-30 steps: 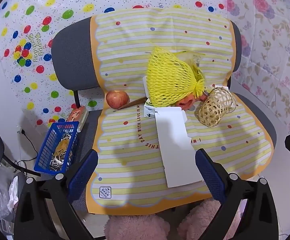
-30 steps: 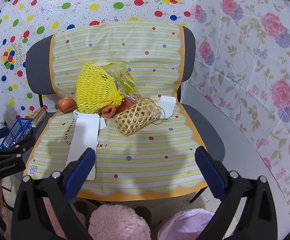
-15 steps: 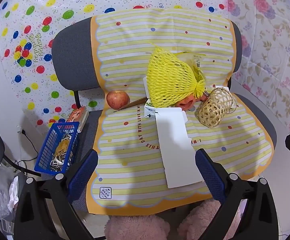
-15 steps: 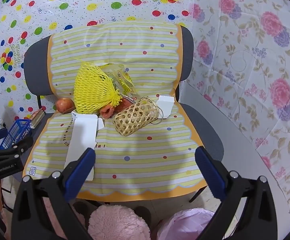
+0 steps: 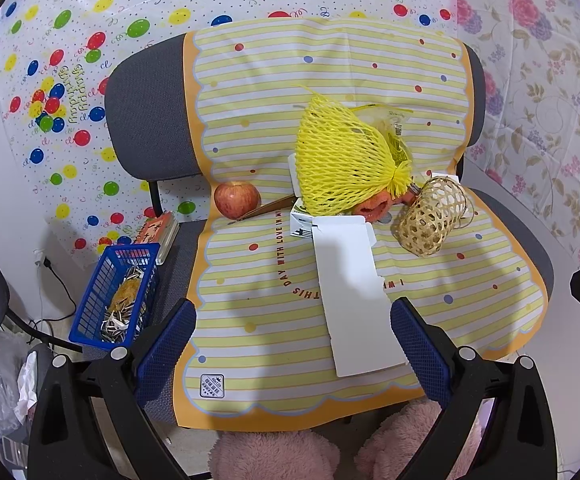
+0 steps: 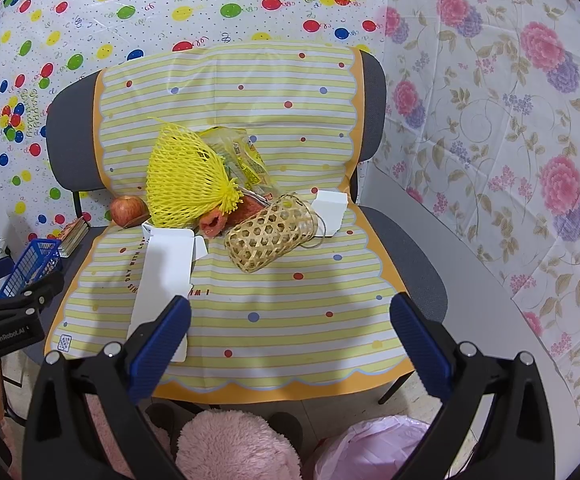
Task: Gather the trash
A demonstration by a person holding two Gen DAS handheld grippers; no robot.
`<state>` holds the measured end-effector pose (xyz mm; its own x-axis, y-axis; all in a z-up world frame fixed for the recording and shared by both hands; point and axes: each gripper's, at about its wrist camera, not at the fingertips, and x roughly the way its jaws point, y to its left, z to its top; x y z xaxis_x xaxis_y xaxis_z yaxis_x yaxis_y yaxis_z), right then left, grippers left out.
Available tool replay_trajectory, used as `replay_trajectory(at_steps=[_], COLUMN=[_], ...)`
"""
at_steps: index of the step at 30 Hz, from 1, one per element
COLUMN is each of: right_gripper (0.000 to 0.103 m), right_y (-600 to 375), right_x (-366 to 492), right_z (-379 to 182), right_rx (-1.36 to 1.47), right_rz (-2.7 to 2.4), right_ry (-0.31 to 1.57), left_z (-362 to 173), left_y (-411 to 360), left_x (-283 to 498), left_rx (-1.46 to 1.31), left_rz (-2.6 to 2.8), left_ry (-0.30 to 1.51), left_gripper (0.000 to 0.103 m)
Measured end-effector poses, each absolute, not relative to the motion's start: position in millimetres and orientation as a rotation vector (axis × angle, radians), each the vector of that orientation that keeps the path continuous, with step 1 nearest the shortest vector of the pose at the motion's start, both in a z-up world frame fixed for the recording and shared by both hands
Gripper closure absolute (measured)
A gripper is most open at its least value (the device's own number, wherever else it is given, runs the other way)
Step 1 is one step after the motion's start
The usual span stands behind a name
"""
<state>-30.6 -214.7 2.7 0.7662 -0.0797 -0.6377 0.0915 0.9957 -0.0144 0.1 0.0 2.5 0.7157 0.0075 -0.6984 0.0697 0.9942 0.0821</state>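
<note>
Flattened white carton point(image 5: 354, 292) lies on the chair seat cloth point(image 5: 250, 312), long axis running front edge to backrest, far end touching yellow net point(image 5: 342, 168). Left gripper point(image 5: 290, 344) and right gripper point(image 6: 290, 340) both spread apart, empty, near the front edge.

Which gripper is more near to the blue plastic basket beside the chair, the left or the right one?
Left. The left gripper hangs just beside the blue basket, which lies at its left finger. The right gripper sits farther off, the basket far on its left.

apple point(image 5: 237, 199), blue basket point(image 5: 116, 293), wicker basket point(image 5: 434, 216)
</note>
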Motion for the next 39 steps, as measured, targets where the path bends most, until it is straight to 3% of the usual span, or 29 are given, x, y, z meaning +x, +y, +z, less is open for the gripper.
replay_trajectory(at_steps=[39], right_gripper=[0.006], right_y=[-213.7], right_x=[-30.3], right_z=[-0.2], right_rx=[0.027], right_rz=[-0.098], right_ry=[0.683], left_z=[-0.6], left_y=[3.3], left_x=[-0.5], left_rx=[0.103], left_rz=[-0.032], left_ry=[0.773], left_gripper=[0.007])
